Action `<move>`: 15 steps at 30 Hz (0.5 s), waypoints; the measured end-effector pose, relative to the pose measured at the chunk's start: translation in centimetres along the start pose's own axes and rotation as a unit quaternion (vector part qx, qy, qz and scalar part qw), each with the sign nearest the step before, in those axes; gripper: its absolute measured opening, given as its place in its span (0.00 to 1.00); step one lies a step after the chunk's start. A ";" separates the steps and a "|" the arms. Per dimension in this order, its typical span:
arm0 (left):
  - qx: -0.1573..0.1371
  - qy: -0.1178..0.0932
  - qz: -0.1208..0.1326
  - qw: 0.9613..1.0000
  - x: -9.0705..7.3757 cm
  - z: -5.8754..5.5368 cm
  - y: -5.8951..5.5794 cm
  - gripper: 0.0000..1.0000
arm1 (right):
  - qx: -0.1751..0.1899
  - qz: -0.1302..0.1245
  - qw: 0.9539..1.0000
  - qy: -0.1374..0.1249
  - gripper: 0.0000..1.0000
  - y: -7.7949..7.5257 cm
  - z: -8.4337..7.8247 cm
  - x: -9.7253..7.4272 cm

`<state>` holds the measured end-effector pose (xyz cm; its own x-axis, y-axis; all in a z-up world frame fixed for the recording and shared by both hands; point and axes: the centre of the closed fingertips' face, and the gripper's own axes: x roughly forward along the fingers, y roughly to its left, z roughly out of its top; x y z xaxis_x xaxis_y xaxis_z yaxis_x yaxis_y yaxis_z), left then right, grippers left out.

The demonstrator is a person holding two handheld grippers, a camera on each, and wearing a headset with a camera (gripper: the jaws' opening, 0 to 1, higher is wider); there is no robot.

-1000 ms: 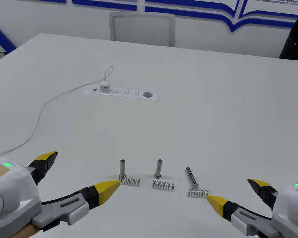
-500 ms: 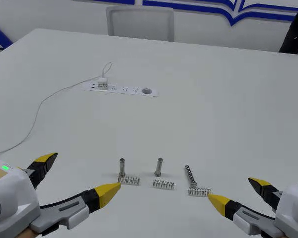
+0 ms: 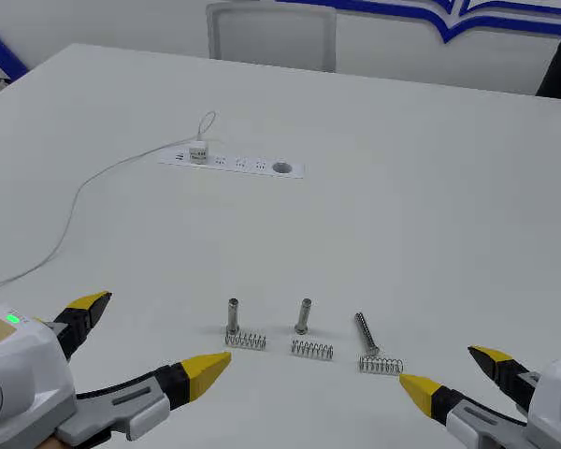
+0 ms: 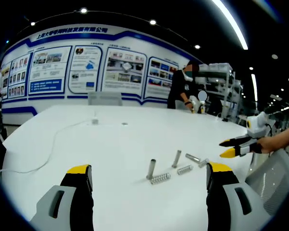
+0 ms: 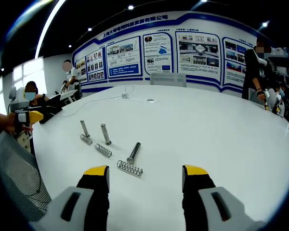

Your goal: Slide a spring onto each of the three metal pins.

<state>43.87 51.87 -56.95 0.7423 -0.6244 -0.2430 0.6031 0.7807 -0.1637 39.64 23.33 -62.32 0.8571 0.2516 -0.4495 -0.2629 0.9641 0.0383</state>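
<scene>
While left gripper point(image 3: 159, 329) and right gripper point(image 3: 441, 367) hang released, pins point(image 3: 304, 315) are bare; next, the right likely must pinch the spring point(image 3: 381, 365) just ahead of it

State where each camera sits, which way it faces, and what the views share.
Head view: on the headset, looking forward and down at the white table; left hand-held gripper and right hand-held gripper show, both open.
Left gripper view: rides the left hand-held gripper, looking along its jaws; the right one enters at right.
Right gripper view: rides the right hand-held gripper, facing the row from the other end; the left one enters at left.
Shared: three silver metal pins and three steel coil springs.
</scene>
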 end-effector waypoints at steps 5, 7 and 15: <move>0.006 0.007 -0.002 1.000 0.1 -0.3 -0.2 1.00 | 0.005 0.001 1.000 -0.001 0.60 0.1 0.1 0.0; 0.007 0.007 -0.003 1.000 0.1 -0.3 -0.2 1.00 | 0.005 0.001 1.000 0.001 0.60 0.1 0.0 0.0; 0.012 0.014 -0.007 1.000 0.1 -0.6 -0.4 1.00 | 0.013 0.001 1.000 -0.025 0.57 -0.1 1.2 -0.2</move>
<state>43.54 51.51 -57.48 0.7254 -0.6343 -0.2673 0.6208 0.7706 -0.1439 40.05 23.28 -61.17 0.8783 0.2566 -0.4034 -0.2535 0.9653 0.0622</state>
